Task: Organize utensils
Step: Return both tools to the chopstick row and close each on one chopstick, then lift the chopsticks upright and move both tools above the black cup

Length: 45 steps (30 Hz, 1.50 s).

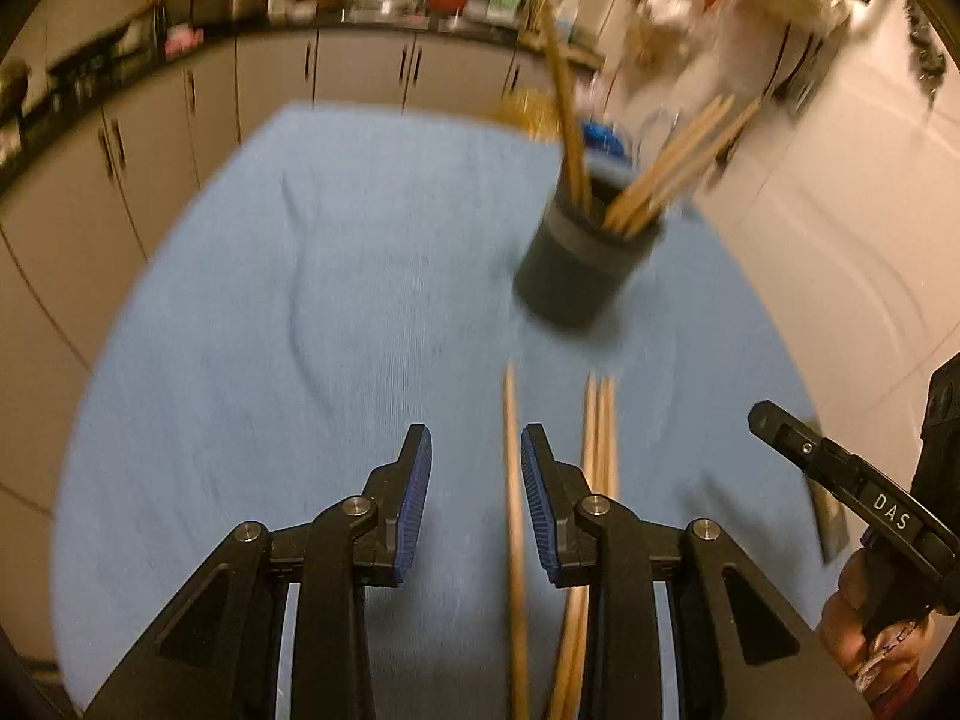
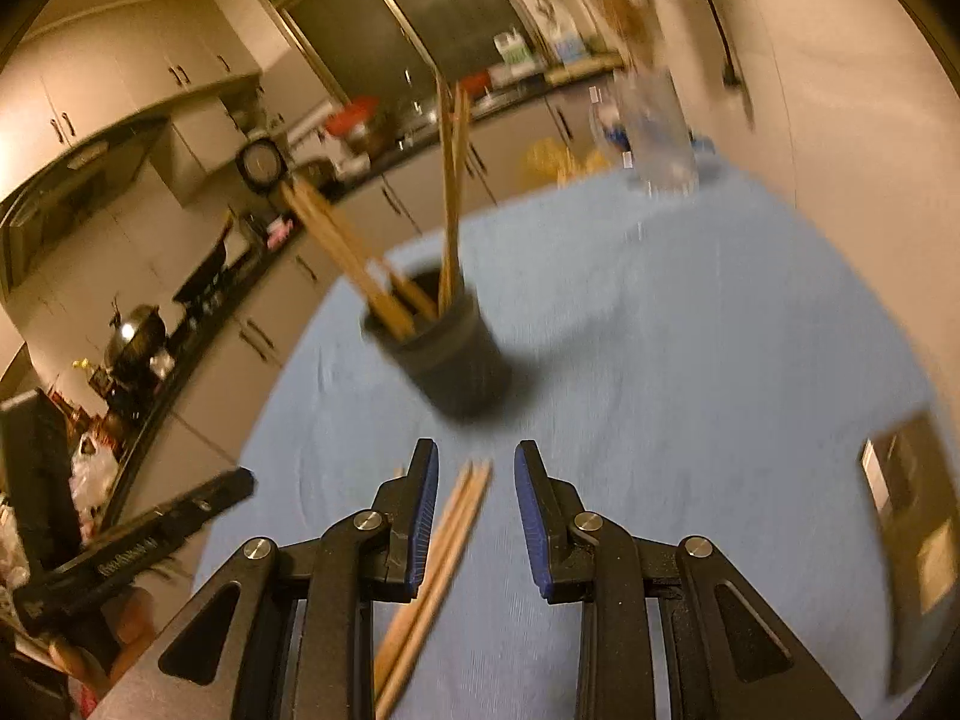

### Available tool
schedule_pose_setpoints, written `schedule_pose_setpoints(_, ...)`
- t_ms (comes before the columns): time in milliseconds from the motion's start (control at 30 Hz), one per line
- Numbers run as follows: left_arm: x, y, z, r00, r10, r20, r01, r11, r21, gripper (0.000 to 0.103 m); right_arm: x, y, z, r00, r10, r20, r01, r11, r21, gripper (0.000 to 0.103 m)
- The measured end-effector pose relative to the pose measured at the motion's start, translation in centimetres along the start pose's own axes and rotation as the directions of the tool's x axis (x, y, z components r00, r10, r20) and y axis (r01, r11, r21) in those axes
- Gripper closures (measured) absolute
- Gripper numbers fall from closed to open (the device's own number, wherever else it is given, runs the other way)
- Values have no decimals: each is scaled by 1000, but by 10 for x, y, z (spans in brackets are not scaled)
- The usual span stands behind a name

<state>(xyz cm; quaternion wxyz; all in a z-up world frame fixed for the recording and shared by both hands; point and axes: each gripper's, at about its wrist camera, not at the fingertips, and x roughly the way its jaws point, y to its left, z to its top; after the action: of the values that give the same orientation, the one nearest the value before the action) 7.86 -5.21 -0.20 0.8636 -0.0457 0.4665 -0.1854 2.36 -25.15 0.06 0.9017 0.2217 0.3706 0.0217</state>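
Left wrist: "DAS" (white lettering) on the right claw [image 1: 774, 420].

Domestic kitchen: pale cabinets [image 1: 360, 69] with dark handles beneath a dark countertop [image 1: 384, 21] crowded with containers, a wok [image 2: 135, 336], and a round table under blue cloth [image 1: 300, 300].
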Motion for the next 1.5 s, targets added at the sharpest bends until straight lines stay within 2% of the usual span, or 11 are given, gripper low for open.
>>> schedule_pose_setpoints(167,20,6,-17,997,-6,-77,5,1000,-11,74,25,-2,-32,994,-21,-111,19,1000,-17,74)
schedule_pose_setpoints(300,31,-7,-16,993,-35,-114,37,999,19,74,28,-1,-33,994,-25,-111,22,999,-26,74)
schedule_pose_setpoints(433,54,-22,-10,985,10,-170,-2,999,50,74,28,-4,-32,993,-31,-117,29,999,-17,74)
schedule_pose_setpoints(533,60,-32,-1,986,57,-159,-43,995,87,79,30,-4,-30,992,-31,-124,29,1000,-11,74)
schedule_pose_setpoints(633,64,-35,1,980,128,-152,-114,988,101,93,32,-1,-30,990,-29,-137,27,1000,-15,74)
schedule_pose_setpoints(767,60,-22,2,978,148,-146,-140,988,66,94,42,4,-29,985,-33,-171,29,999,-26,74)
schedule_pose_setpoints(1033,49,1,-1,982,123,-142,-121,992,18,94,70,28,-31,970,-88,-227,67,993,-97,74)
schedule_pose_setpoints(1133,46,5,-4,984,112,-140,-111,994,13,94,80,34,-34,961,-125,-249,96,988,-124,78)
schedule_pose_setpoints(1333,46,5,-4,985,104,-136,-104,995,13,94,91,54,-36,942,-252,-223,186,943,-276,84)
schedule_pose_setpoints(1500,48,5,-4,985,100,-142,-98,995,20,94,88,44,-28,925,-279,-260,195,932,-305,88)
